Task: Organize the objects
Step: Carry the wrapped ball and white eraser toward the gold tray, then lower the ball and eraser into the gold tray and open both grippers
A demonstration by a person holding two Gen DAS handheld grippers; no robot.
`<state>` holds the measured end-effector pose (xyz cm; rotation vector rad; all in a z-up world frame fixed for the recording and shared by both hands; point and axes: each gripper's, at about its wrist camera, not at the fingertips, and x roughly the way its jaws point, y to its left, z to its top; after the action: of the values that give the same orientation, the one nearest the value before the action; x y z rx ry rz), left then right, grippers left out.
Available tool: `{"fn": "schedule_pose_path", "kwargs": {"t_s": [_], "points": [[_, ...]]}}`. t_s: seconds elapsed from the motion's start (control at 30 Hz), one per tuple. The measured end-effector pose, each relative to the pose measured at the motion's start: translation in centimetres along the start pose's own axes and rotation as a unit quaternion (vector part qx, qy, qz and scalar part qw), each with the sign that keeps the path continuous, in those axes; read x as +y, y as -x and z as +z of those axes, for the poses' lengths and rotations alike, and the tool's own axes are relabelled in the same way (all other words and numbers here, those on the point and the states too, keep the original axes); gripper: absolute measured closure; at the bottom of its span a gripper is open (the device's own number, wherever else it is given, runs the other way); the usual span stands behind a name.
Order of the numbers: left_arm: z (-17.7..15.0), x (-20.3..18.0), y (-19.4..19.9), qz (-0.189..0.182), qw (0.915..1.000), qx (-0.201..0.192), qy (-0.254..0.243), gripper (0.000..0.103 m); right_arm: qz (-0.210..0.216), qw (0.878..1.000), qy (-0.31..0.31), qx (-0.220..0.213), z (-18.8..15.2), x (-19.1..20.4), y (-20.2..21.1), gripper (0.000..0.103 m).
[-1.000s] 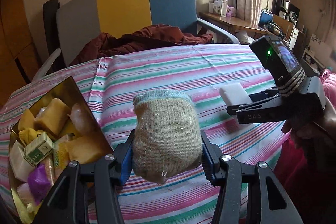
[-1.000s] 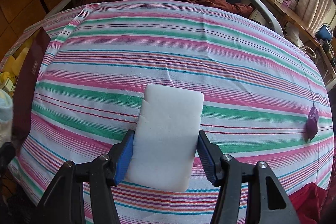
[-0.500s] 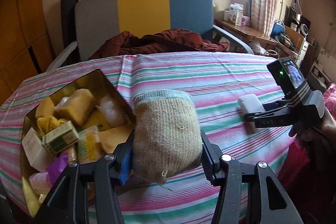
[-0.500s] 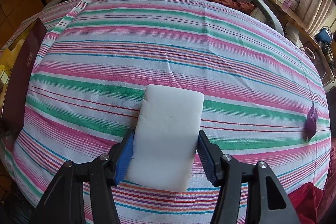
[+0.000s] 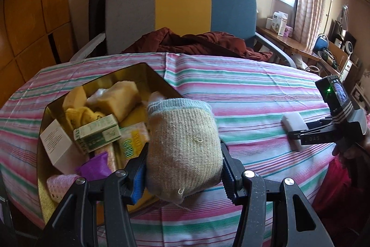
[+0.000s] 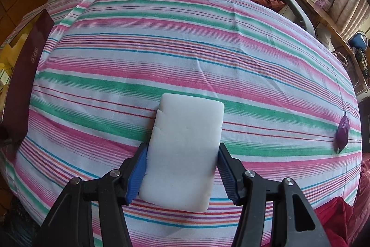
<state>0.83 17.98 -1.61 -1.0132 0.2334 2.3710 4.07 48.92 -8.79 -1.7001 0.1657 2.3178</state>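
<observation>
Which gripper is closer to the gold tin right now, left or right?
Left. The left gripper, clamped on the woven pouch, is at the gold tin's near right edge. The right gripper, holding the white sponge, sits well off across the striped cloth.

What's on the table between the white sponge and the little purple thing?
Nothing but bare striped tablecloth between the white sponge and purple packet, in the right wrist view.

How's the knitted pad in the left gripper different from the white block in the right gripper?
The knitted pad is tan with a pale blue trim and a coarse woven, fraying surface; the white block is plain white and smooth apart from small nicks along one edge. The pad looks plump and rounded, the block flat and rectangular. The pad is at the edge of the gold tin, the block over bare striped cloth. Both are clamped between blue pads.
</observation>
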Motion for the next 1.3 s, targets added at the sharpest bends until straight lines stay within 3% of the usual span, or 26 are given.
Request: {"fn": "schedule_pose_path", "kwargs": {"t_s": [0.27, 0.53, 0.8, 1.1, 1.3], "points": [[-0.6, 3.5, 1.0, 0.002, 0.9994, 0.002, 0.035, 0.048, 0.024, 1.000, 0.017, 0.006, -0.1, 3.3, 1.0, 0.044], [-1.4, 10.0, 3.9, 0.034, 0.9939, -0.012, 0.104, 0.048, 0.071, 0.995, 0.036, -0.053, 0.5, 8.3, 5.5, 0.044], [-2.9, 15.3, 6.7, 0.054, 0.9847, -0.025, 0.163, 0.048, 0.149, 0.980, 0.088, -0.102, 1.0, 15.5, 9.1, 0.044], [-3.5, 15.0, 6.5, 0.035, 0.9866, -0.020, 0.159, 0.048, 0.187, 0.968, 0.127, -0.104, 5.6, 22.1, 8.2, 0.043], [-3.6, 14.2, 5.5, 0.022, 0.9881, -0.006, 0.152, 0.048, 0.184, 0.972, 0.119, -0.084, 9.4, 24.8, 5.5, 0.041]]}}
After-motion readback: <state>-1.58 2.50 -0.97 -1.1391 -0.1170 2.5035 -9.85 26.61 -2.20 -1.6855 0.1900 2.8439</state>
